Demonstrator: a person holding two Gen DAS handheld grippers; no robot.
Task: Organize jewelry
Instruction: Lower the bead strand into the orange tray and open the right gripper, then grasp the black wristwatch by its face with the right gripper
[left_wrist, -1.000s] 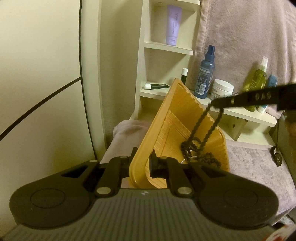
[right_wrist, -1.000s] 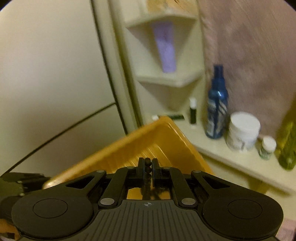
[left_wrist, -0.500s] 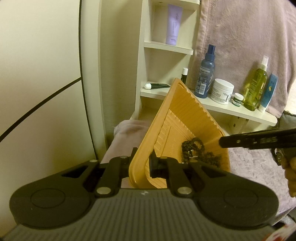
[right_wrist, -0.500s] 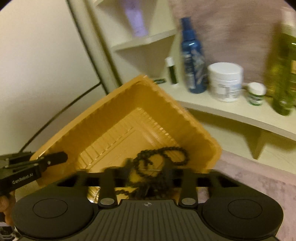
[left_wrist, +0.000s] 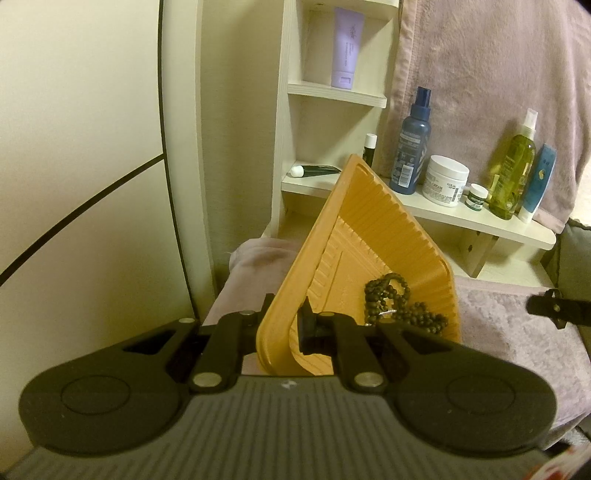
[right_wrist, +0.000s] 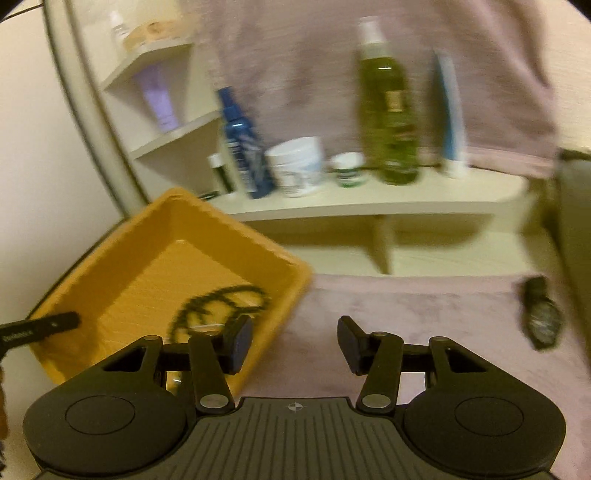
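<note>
- Clamped on the near rim of the orange tray (left_wrist: 369, 236), the left gripper (left_wrist: 284, 321) is seen low in the left-wrist view, one finger outside the wall and one inside, and the tray is held tilted up off the pink cloth (left_wrist: 495, 321).
- The beaded necklace (left_wrist: 395, 299) is found inside the tray, heaped against its lower right wall, right of centre in the left-wrist frame.
- The right gripper (right_wrist: 295, 343) is shown with its jaws apart and nothing between them; they have just been opening, and the beads now lie in the tray at lower left of the right-wrist frame, clear of the pads.
- A watch (right_wrist: 541, 317) is spotted on the cloth at the far right edge of that blurred frame, well apart from the tray; by judgement it is the next piece to be fetched.
- For a clean pickup, the open jaws should be brought over the watch across its narrow part, the band or the case, before being closed.
- The tray is best kept tilted toward its lower wall, so that the necklace is not spilled.
- The shelf (right_wrist: 369, 206) and its bottles behind should be cleared with care.
</note>
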